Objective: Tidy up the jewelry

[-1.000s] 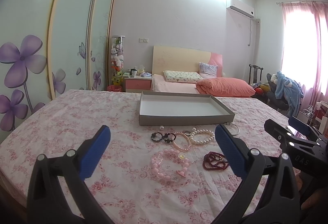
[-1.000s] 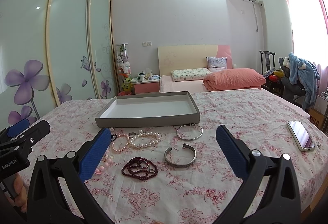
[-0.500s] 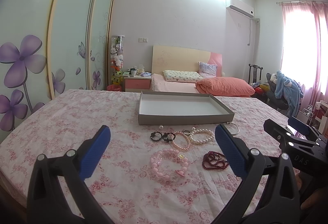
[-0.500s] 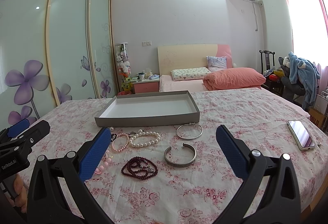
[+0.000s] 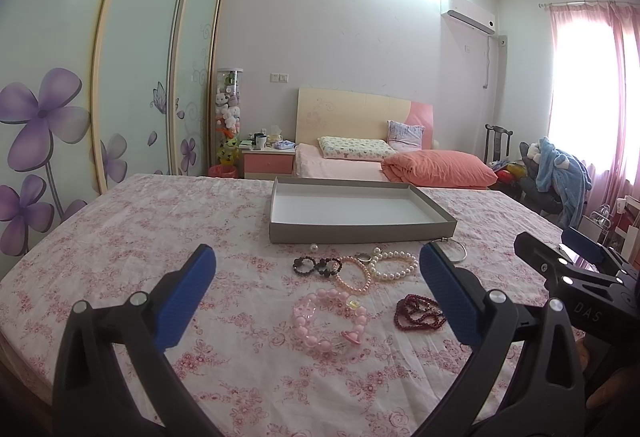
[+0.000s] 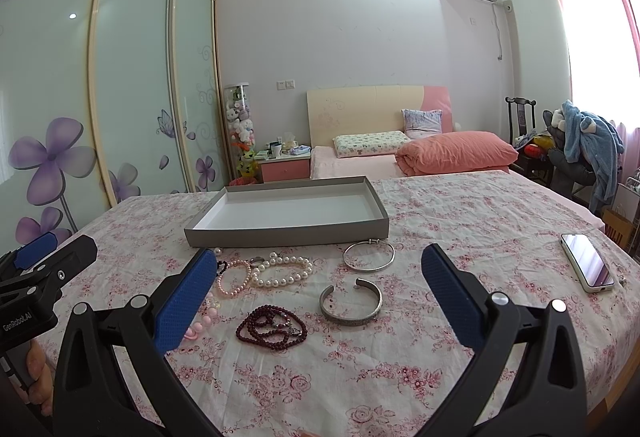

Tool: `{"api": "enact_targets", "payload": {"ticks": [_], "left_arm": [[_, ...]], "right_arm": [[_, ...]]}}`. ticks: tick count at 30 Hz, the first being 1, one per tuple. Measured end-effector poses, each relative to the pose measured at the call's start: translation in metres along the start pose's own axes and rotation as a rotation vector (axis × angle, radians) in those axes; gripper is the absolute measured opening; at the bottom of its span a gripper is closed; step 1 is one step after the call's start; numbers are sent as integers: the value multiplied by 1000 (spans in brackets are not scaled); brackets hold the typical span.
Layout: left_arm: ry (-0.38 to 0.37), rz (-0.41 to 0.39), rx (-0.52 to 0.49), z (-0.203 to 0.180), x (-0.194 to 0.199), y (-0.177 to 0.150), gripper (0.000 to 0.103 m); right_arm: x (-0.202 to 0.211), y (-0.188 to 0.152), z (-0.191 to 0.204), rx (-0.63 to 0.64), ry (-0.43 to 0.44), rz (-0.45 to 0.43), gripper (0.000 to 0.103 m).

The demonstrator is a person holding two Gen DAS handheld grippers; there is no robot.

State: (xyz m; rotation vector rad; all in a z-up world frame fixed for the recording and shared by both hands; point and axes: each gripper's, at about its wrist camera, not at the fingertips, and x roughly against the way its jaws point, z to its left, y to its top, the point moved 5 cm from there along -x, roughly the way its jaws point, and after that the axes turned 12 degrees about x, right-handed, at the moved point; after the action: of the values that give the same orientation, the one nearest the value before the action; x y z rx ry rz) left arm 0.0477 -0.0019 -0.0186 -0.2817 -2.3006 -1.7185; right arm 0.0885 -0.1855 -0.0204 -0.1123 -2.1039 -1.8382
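Note:
An empty grey tray [image 5: 362, 232] [image 6: 288, 235] sits on the floral tablecloth. In front of it lie a black bead bracelet [image 5: 316, 266], a pink pearl bracelet [image 5: 354, 279], a white pearl bracelet [image 5: 394, 265] [image 6: 282, 271], a pink plastic bead bracelet [image 5: 330, 321], a dark red bead string [image 5: 418, 313] [image 6: 272, 327], a silver cuff [image 6: 351, 303] and a thin silver bangle [image 6: 369, 256]. My left gripper [image 5: 318, 293] is open and empty above the pink plastic bracelet. My right gripper [image 6: 320, 293] is open and empty above the cuff.
A phone [image 6: 587, 267] lies on the table at the right. A small loose pearl [image 5: 314, 247] lies by the tray's front wall. Behind the table are a bed [image 6: 400, 157], a wardrobe with sliding doors [image 5: 120, 77] and a chair with clothes [image 6: 584, 149].

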Motion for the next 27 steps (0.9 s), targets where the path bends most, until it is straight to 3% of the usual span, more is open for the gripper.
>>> {"api": "enact_targets", "payload": {"ticks": [21, 27], "left_arm": [[1, 4, 1, -3, 0, -3, 99], [-4, 43, 5, -5, -9, -16, 99]], "right_arm": [[-3, -2, -1, -5, 2, 10, 101], [-17, -14, -7, -11, -2, 43, 101]]}}
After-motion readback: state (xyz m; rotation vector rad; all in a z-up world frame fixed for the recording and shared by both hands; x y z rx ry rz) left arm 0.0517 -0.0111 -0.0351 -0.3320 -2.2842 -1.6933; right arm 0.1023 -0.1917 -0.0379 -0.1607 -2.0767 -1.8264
